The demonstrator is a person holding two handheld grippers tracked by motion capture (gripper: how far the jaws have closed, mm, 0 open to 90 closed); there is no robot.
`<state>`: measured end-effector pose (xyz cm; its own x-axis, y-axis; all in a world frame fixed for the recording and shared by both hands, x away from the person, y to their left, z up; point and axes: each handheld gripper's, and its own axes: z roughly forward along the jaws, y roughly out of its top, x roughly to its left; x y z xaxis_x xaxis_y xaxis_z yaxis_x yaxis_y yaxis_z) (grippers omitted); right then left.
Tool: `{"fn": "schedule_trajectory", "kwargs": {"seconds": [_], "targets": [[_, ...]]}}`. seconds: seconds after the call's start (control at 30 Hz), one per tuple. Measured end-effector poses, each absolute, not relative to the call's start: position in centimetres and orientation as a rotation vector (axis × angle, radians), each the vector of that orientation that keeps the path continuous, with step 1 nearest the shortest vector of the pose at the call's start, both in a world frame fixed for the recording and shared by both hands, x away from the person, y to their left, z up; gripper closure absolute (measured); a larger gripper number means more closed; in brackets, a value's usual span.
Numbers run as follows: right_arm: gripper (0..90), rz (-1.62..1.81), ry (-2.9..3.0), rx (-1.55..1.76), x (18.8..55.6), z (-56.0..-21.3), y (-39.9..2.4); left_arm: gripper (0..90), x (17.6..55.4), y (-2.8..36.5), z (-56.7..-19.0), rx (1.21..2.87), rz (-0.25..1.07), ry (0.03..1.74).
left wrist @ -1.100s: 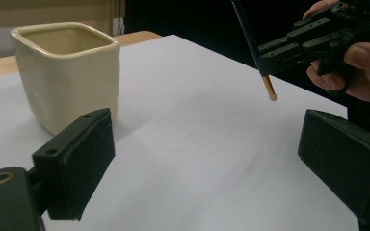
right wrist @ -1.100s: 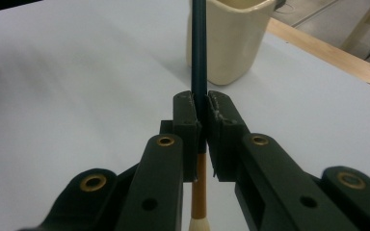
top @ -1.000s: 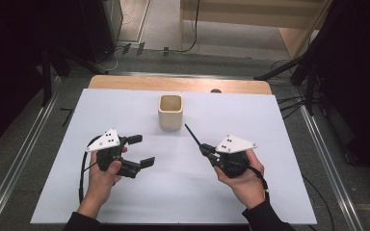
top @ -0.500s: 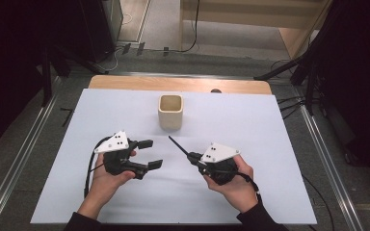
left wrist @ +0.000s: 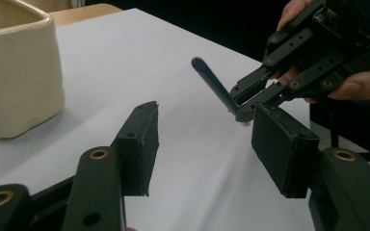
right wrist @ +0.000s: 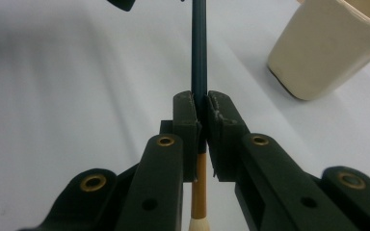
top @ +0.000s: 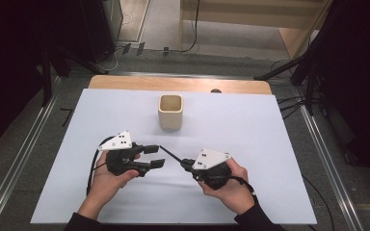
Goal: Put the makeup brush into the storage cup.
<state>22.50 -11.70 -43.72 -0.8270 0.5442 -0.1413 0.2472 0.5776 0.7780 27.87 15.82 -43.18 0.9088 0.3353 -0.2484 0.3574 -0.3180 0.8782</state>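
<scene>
— White-covered table (top: 270, 192) seen from above, dark room all around. Nearest the bottom edge?

— Two forearms reaching in, each hand wrapped round a black claw tool. Toward the person's left, the left gripper (top: 155, 156). Toward the right, the right gripper (top: 186, 164).

— Holding anything?

— Right one clenched tight on a thin dark stick (top: 169, 154), gripped low down, with an orange band and pale tip poking out behind the pads. Left one grasping nothing, jaws about half apart over bare sheet.

— Changed lately?

— Yes. Carried the stick leftward over the last second, away from its spot farther right, with the free end now just beside the left jaws. Meanwhile narrowed the left jaws from wide to roughly half, with nothing pressed between them so far.

— Meaning for the work?

— Looks like a hand-over being lined up. Probably a take by the left gripper next, then a letting-go by the right. No contact to be made out yet.

— And farther off?

— Past both tools, a cream cup (top: 170, 111), upright and open-topped, well apart from the stick. Beyond that, a bare wooden strip (top: 125, 83) of tabletop, then grey floor and cables.
</scene>
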Motion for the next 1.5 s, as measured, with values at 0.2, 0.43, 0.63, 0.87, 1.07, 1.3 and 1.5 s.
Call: {"fn": "schedule_trajectory", "kwargs": {"seconds": [0.2,0.43,0.63,0.87,1.07,1.3,1.5], "targets": [[84.2,1.109,2.473,0.585,22.2,-43.9,-11.1,49.9,27.7,15.4,-43.1,1.964,-0.037,0.464],[84.3,1.089,2.495,0.54,22.0,-44.0,-10.8,54.6,28.1,15.5,-43.1,1.968,-0.132,0.438],[84.3,1.063,2.505,0.506,21.8,-44.2,-10.5,59.8,28.2,15.5,-43.0,1.978,-0.182,0.421],[84.3,1.043,2.504,0.459,21.6,-44.2,-10.2,64.6,28.6,15.4,-43.2,2.004,-0.26,0.413],[84.3,1.029,2.507,0.439,21.5,-44.2,-10.1,68.3,28.6,15.5,-43.1,2.008,-0.251,0.426],[84.3,1.017,2.507,0.424,21.5,-44.3,-10.0,70.7,28.6,15.4,-43.2,2.03,-0.258,0.429],[84.3,1.015,2.51,0.408,21.5,-44.3,-10.0,73.6,28.6,15.3,-43.3,2.039,-0.259,0.426]]}}
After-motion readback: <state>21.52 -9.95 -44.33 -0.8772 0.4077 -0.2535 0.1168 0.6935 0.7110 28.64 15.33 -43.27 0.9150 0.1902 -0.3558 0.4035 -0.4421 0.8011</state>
